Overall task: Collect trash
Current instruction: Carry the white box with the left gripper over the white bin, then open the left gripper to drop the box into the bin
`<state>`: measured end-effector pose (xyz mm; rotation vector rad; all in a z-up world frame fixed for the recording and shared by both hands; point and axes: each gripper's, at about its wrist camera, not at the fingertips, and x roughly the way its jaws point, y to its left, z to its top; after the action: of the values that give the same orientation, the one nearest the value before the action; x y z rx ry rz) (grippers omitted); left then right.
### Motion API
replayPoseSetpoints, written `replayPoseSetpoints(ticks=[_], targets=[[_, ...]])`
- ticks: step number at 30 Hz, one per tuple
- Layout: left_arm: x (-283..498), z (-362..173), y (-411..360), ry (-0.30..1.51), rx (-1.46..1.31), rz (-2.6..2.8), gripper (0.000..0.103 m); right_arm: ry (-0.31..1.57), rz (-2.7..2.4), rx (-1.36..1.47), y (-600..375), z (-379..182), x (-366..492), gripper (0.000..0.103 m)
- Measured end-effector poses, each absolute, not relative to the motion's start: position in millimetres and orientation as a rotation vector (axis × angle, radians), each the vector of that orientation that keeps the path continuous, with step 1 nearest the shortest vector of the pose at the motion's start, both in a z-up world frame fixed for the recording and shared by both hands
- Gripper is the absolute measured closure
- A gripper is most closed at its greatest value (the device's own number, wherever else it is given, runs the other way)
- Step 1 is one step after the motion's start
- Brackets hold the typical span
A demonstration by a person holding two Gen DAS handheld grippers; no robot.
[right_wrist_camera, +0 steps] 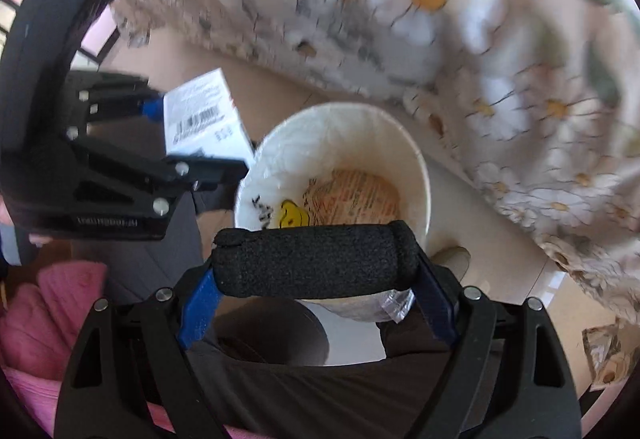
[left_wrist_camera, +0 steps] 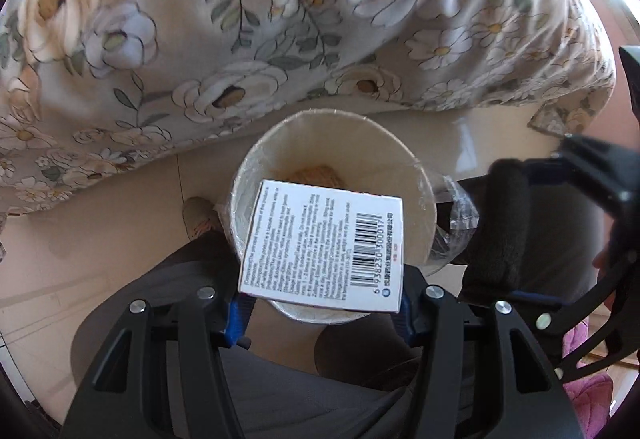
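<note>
A white paper tub (left_wrist_camera: 320,143) stands on the floor with a printed orange wrapper (right_wrist_camera: 360,195) and a yellow smiley piece (right_wrist_camera: 290,215) at its bottom. My left gripper (left_wrist_camera: 322,313) points straight down over the tub's near rim. It is shut on a white carton (left_wrist_camera: 320,247) with a barcode and small print. My right gripper (right_wrist_camera: 316,271) is shut on a black foam roll (right_wrist_camera: 312,259), held crosswise over the tub (right_wrist_camera: 340,135). The left gripper (right_wrist_camera: 188,139) and its carton (right_wrist_camera: 204,119) hang at the tub's left side. Clear plastic film (left_wrist_camera: 456,215) clings to the rim.
A bed with a flower-print sheet (left_wrist_camera: 280,19) overhangs the beige tiled floor (left_wrist_camera: 100,239) just beyond the tub. A person's dark trouser legs (left_wrist_camera: 320,391) and one foot (left_wrist_camera: 200,219) lie under the grippers. Pink cloth (right_wrist_camera: 48,303) sits at the near side.
</note>
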<state>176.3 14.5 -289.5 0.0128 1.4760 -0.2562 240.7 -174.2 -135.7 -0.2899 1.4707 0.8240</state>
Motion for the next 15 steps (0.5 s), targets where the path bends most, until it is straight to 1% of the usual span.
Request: replayPoseSetpoints(ticks=[8,15], targets=[[190,-337,13,1.563,-0.040,-0.233,0.045,1.543,0.865,-0.360,-156,-194,239,0.019],[201,-374,10,1.622,-0.097,-0.212,0.045,1.617,0.859,-0.331,-146,-237,244,0.019]])
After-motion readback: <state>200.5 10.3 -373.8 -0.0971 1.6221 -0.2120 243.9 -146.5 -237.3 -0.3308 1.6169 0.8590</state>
